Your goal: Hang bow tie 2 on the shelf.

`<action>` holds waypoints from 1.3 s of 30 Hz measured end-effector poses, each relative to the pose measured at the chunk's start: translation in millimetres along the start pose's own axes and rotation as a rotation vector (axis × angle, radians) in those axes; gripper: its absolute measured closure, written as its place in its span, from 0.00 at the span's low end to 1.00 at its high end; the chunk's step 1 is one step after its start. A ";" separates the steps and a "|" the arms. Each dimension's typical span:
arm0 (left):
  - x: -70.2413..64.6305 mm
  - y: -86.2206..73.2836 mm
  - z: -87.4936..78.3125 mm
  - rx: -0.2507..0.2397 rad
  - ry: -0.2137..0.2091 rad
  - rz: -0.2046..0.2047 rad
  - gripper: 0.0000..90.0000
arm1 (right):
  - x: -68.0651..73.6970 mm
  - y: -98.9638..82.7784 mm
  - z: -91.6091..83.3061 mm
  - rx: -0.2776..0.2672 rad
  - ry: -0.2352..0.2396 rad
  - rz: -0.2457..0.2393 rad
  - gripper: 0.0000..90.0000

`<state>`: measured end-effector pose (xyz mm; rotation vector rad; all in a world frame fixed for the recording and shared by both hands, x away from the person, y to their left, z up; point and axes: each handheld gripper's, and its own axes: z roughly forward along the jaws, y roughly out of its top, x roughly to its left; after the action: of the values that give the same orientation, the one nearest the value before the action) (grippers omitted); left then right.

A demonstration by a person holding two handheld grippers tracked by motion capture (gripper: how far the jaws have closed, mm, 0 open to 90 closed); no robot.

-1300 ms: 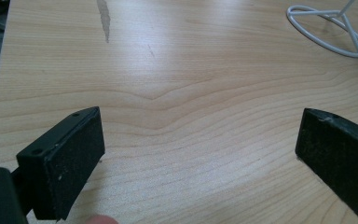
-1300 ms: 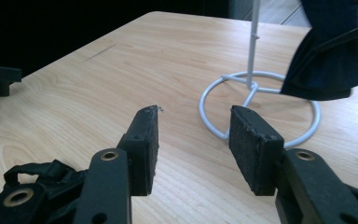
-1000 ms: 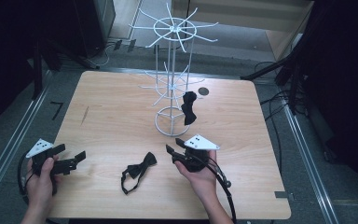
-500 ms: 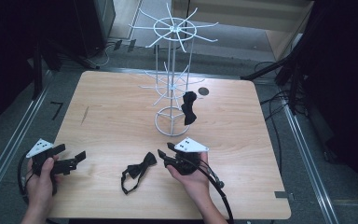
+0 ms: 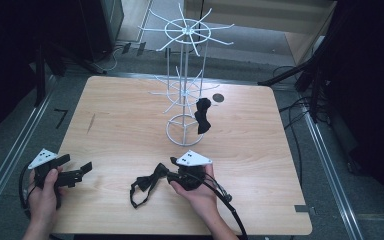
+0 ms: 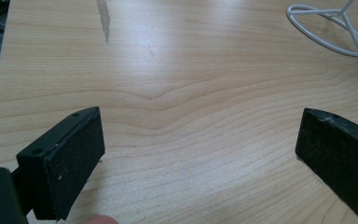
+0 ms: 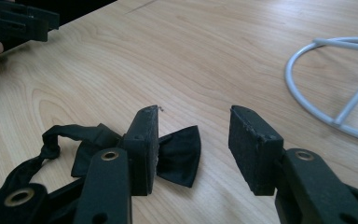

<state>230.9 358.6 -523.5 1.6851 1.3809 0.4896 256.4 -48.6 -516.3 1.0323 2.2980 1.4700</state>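
Observation:
A black bow tie (image 5: 147, 182) with its strap lies flat on the wooden table (image 5: 120, 125) near the front edge. My right gripper (image 5: 172, 172) points left at its right end, low over the table. In the right gripper view the jaws (image 7: 196, 126) stand open, and one wing of the bow tie (image 7: 179, 156) lies between them, close to the left pad, with no pad pressing on it. A second black bow tie (image 5: 202, 116) hangs on the white wire rack (image 5: 185, 75). My left gripper (image 5: 82, 171) rests at the front left, open (image 6: 200, 135) over bare wood.
The rack's round wire base (image 5: 182, 131) stands just behind my right hand and shows as the rack base (image 7: 326, 93) to the right of the jaws. A small dark round spot (image 5: 218, 98) sits behind the rack. Metal rails run along both table sides.
My right gripper has slid left and a little lower, up to the bow tie's right end. The left gripper and both bow ties have stayed put.

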 end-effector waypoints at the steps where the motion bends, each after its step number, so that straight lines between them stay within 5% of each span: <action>1: 0.0 0.0 0.0 0.000 0.000 0.000 0.02 | 0.8 -0.2 1.1 0.002 0.004 -0.003 0.60; 30: 0.1 0.0 -0.1 0.000 -0.001 0.000 0.02 | 31.4 -14.1 30.9 0.099 0.086 -0.157 0.55; 39: 0.0 -0.1 -0.1 -0.001 -0.001 -0.001 0.02 | 29.2 -15.5 34.3 0.164 0.070 -0.148 0.58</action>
<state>230.8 358.6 -523.6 1.6836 1.3802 0.4889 246.4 -8.9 -540.8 0.8413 2.5191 1.2991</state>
